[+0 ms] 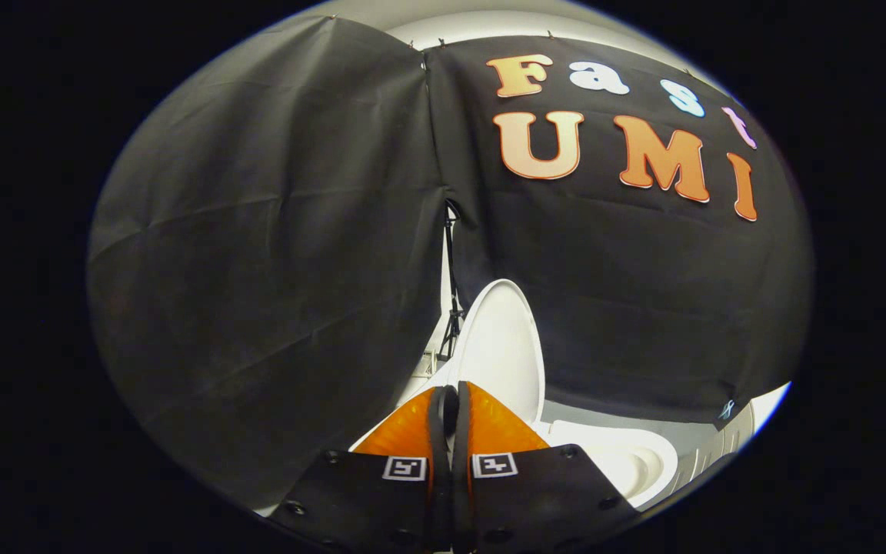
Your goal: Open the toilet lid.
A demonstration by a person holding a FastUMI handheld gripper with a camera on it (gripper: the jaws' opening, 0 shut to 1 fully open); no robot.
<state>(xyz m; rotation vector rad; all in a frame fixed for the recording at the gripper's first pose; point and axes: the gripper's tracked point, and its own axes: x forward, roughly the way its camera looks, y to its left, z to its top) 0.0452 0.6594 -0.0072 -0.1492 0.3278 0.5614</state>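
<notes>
Black cloth booth wall [258, 254] fills background behind toilet, 2 panels meeting at seam above lid. Toilet lid [501, 346], white, raised upright, leaning back against wall. Toilet bowl [627, 462] open, white rim just right of lid base. Black tripod stand [452, 292] in gap left of lid. Gripper [452, 408] just below lid: 2 fingers pressed together, nothing between. 2 square black-and-white markers [449, 466] on finger bases; no legible brand on toilet.
</notes>
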